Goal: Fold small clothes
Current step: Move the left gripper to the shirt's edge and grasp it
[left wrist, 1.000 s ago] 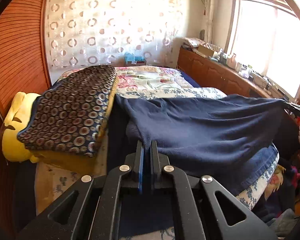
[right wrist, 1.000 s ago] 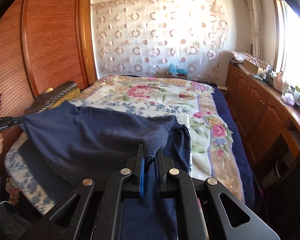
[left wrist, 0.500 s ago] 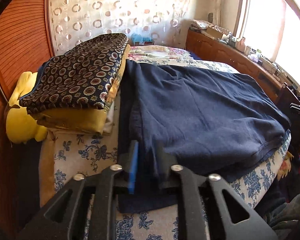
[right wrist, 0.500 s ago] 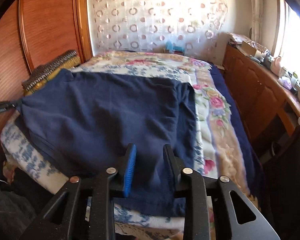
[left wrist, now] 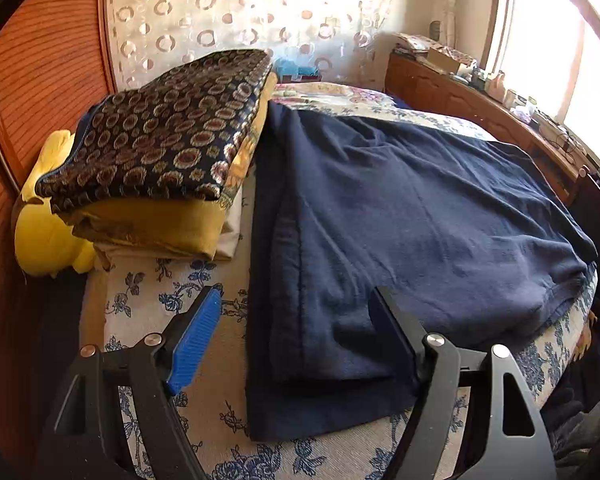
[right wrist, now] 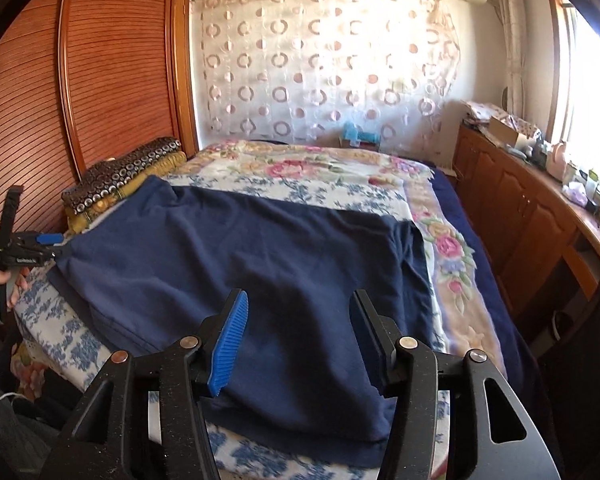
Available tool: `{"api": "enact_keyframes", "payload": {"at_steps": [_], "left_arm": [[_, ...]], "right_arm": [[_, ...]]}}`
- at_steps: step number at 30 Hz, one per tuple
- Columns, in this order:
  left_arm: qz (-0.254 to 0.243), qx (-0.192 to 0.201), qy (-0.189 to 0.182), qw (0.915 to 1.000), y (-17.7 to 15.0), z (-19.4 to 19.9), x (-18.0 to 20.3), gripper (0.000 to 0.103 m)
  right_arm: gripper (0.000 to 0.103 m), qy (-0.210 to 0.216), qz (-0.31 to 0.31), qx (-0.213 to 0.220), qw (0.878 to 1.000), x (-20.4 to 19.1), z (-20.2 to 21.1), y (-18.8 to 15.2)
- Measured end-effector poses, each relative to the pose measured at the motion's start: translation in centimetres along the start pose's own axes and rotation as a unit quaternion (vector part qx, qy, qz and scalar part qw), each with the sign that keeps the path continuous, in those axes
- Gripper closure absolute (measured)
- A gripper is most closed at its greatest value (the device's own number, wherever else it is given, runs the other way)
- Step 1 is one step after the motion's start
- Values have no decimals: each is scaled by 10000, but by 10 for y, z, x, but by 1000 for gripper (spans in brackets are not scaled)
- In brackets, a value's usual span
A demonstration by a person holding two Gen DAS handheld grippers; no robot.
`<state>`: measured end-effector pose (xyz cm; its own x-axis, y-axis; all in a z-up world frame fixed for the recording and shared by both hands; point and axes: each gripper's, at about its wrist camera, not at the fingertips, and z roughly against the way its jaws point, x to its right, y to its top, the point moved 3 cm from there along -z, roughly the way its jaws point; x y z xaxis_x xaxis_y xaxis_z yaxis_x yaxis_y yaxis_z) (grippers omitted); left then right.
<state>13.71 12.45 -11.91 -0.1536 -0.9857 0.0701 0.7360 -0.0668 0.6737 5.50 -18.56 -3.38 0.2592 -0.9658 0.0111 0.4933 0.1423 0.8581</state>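
A navy blue garment [left wrist: 400, 216] lies folded over on itself and flat on the bed; it also shows in the right wrist view [right wrist: 260, 256]. My left gripper [left wrist: 296, 300] is open and empty, its jaws spread wide over the garment's near left edge. My right gripper [right wrist: 300, 304] is open and empty, its jaws spread wide over the garment's near right part. The left gripper [right wrist: 50, 246] also shows at the far left of the right wrist view, at the garment's corner.
A folded stack of patterned and yellow blankets [left wrist: 168, 152] and a yellow pillow [left wrist: 44, 232] sit at the bed's left. The floral bedspread [right wrist: 308, 176] extends behind the garment. A wooden cabinet [right wrist: 512, 208] with clutter runs along the right under the window.
Both grippers lowered the lifted garment edge onto the bed, let it go and opened wide. The garment now lies flat, doubled over.
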Motion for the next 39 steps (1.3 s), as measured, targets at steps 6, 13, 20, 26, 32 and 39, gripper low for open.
{"api": "enact_keyframes", "payload": {"at_steps": [6,13,20,26,32,39], "left_arm": [[120,-46,81,9999,-1,-8,-4,26],[214,-210,107,9995,-4,-21,-8,26],[173,-164,192,9995,-5,-23,-5,26],[110,-170,152,9997,-2,-25,2,26],[22,-158,101,9998,0,-27,9,26],[-141,-135,7,9998,0,-24,18,60]], "right_arm": [[48,23,15,71,10000,-7,-1,0],[43,123,125,85,9998,-18,-6,2],[43,222,221,129,9994,-29,-10,3],[43,162,220,22,9996,-27,-20,-3],[43,83,241,-214,9994,-27,-43,-13],[43,106,282,-477,9984,-32,-69,-25]]}}
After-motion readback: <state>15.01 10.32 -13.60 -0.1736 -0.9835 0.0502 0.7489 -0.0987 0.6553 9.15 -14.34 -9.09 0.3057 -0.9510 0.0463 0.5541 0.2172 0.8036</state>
